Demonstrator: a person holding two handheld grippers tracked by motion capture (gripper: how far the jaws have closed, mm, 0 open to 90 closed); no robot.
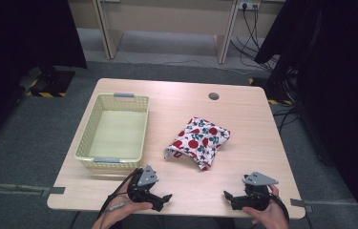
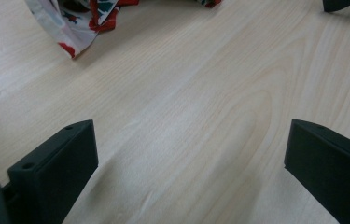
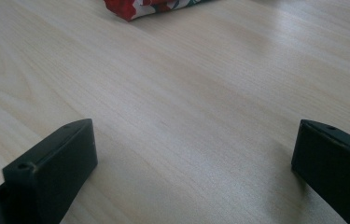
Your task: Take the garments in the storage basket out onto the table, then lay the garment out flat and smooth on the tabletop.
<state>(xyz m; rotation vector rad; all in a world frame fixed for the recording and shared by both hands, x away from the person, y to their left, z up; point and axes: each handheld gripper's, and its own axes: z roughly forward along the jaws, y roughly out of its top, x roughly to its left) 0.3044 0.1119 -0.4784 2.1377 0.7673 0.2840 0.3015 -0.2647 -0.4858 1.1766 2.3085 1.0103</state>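
- Two hand-held grippers rest low at the near edge of a light wooden table (image 1: 243, 109), one in each of the person's hands, with bare wood between them.
- The left gripper (image 1: 163, 200) sits near the front edge, just in front of the basket's near end, angled toward the right; its jaws stand wide apart with nothing between them, and in the left gripper view only wood grain lies between the two black jaws.
- The right gripper (image 1: 228, 198) sits toward the near right corner, pointing left toward the other one; its jaws are likewise spread wide and empty, as the right gripper view shows.
- A folded cloth (image 1: 196, 140), white with red fruit and green leaves, lies crumpled near the middle of the table, beyond both grippers and apart from each.
- The cloth's edge shows at the top of the left gripper view (image 2: 77, 23) and of the right gripper view (image 3: 144, 7).
- A pale yellow-green plastic lattice basket (image 1: 144, 129) stands on the left part of the table, beside the cloth but not touching it; nothing lies in it.
- A small round grommet hole (image 1: 214, 96) sits near the far edge.
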